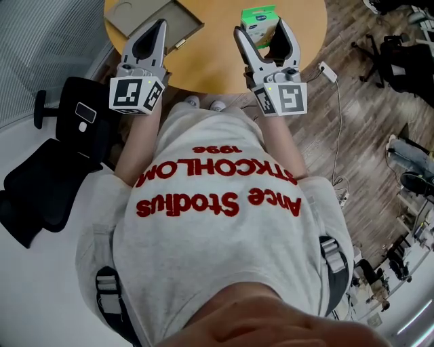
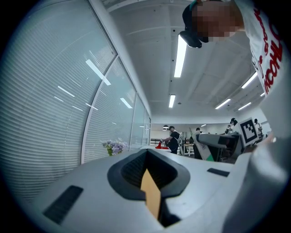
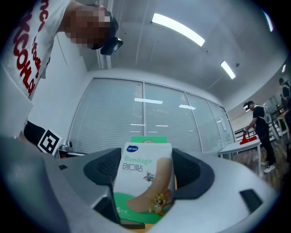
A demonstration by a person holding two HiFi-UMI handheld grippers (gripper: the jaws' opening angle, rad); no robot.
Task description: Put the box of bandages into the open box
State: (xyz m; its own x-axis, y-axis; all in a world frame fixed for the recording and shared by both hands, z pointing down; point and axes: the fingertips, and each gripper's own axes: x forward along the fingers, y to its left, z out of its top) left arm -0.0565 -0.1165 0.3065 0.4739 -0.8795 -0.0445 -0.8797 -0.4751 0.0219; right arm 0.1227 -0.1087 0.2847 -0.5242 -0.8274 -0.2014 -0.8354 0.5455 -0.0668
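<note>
The box of bandages (image 1: 260,19), green and white with a cartoon plaster printed on it, stands upright between the jaws of my right gripper (image 1: 261,28), which is shut on it. In the right gripper view the box of bandages (image 3: 144,182) fills the gap of the right gripper (image 3: 144,159). My left gripper (image 1: 161,26) is held up beside it, jaws together and holding nothing. The open box (image 1: 180,17), flat brown cardboard with its flaps spread, lies on the round wooden table (image 1: 210,61) just beyond the left gripper. In the left gripper view the left gripper (image 2: 149,182) shows only a thin tan sliver between its jaws.
A black office chair (image 1: 54,162) stands at the left on the pale floor. A white power strip (image 1: 327,71) with its cable lies on the wood floor at the right, with dark chairs (image 1: 390,54) further right. Both gripper views point up at blinds, ceiling lights and distant people.
</note>
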